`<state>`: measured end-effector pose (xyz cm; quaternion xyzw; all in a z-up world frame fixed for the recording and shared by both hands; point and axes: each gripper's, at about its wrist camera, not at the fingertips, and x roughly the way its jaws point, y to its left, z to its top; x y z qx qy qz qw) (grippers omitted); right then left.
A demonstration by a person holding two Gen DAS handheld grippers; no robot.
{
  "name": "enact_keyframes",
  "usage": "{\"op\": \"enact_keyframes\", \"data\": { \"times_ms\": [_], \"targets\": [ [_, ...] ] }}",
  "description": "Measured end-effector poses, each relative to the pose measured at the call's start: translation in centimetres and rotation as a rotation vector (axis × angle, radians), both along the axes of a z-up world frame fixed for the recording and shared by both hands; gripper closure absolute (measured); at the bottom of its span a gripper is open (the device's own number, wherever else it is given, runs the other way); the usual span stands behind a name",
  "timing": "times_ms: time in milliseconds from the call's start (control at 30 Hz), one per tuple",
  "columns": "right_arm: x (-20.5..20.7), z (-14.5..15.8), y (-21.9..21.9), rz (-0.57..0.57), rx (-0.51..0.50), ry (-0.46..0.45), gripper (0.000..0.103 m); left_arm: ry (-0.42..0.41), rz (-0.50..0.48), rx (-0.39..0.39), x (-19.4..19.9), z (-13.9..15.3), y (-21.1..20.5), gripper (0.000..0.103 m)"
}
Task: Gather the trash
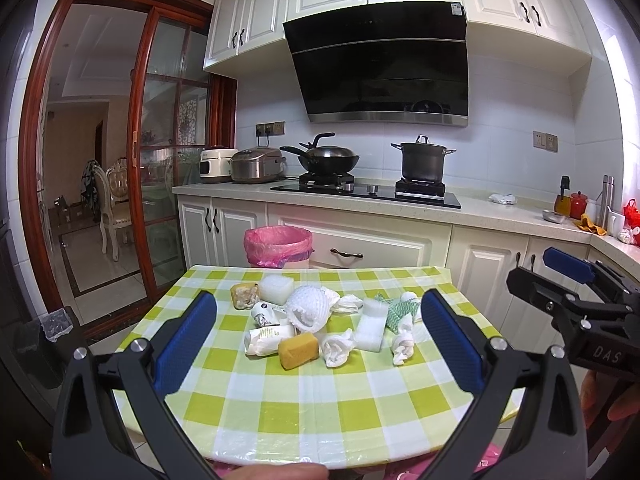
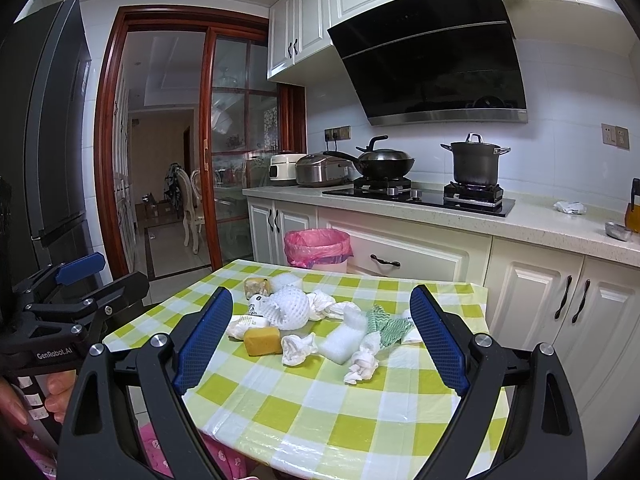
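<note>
Left wrist view, stock of the moment. Left gripper (image 1: 319, 332): jaws spread wide, empty, held above the near edge of the table (image 1: 280, 416). Right gripper (image 2: 321, 334): likewise wide and empty, at 3 o'clock of the left. Trash, heaped mid-table, touching or overlapping: sponge (image 1: 299, 351) at 6 o'clock of the heap; foam net (image 1: 307, 307) at centre; tissue wads (image 1: 338, 347) beside the sponge; white foam block (image 1: 372, 324); green cloth (image 1: 400, 309) at 3 o'clock. Bin (image 1: 278, 246), pink-lined, on the floor beyond the table's far edge at 12 o'clock. Judgement: start at the near rim, sponge or wad; straddle one item, close squarely, lift clear before carrying it over the heap to the bin.
</note>
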<state>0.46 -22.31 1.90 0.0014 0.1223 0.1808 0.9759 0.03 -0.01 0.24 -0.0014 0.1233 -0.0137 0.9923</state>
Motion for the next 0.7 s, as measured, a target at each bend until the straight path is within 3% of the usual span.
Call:
{"op": "enact_keyframes", "data": {
  "times_ms": [700],
  "targets": [
    [-0.06,-0.03,0.06,-0.002,-0.001,-0.002,0.018,0.007,0.001,-0.006,0.0,0.02,0.01,0.004]
  ]
}}
